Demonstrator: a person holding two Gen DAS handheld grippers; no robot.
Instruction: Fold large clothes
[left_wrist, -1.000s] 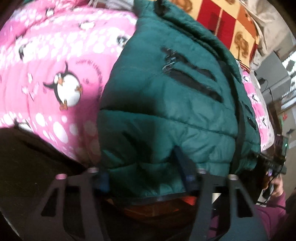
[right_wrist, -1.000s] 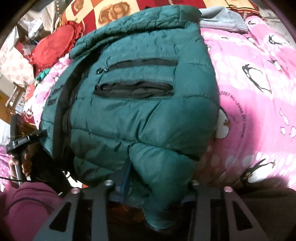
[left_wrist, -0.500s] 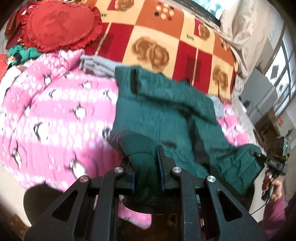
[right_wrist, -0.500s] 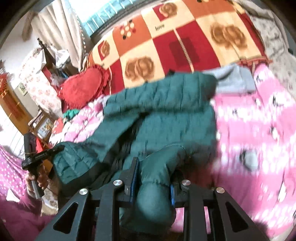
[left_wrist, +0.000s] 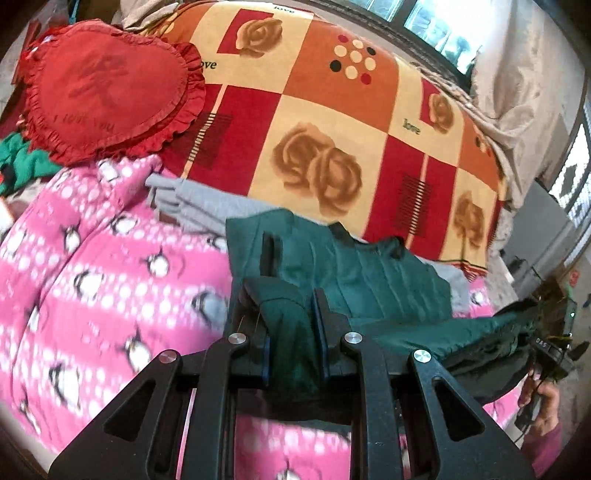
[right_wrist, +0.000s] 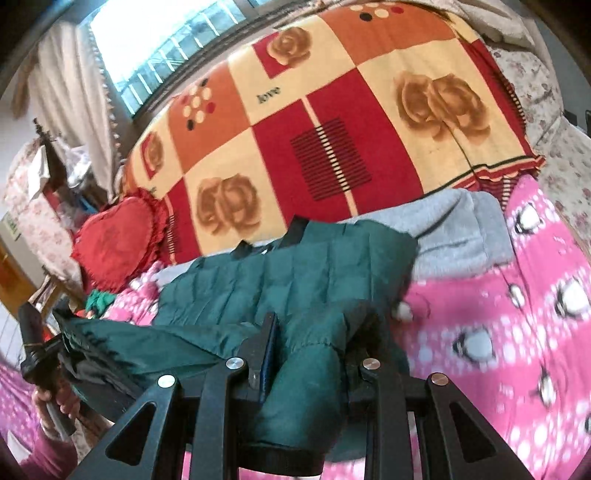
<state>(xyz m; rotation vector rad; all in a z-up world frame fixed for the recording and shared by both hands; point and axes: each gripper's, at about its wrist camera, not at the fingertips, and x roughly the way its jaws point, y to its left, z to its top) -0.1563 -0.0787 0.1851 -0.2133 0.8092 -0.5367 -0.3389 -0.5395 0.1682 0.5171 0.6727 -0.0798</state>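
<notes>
Holding the green jacket (left_wrist: 354, 280) lifted above the pink penguin blanket (left_wrist: 92, 280), left gripper (left_wrist: 291, 347) and right gripper (right_wrist: 310, 354) each clenched on a fold of it; best kept level and taut. Worth laying flat beside the grey garment (right_wrist: 458, 225).

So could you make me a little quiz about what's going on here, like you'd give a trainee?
1. True or false: both the left tool and the right tool are shut on the green jacket.
2. What lies under the jacket? A: pink penguin blanket; B: bare wooden floor; C: blue towel.
3. Fill in: the red cushion is shaped like a ____.

Key: 1 true; 2 A; 3 heart.
</notes>
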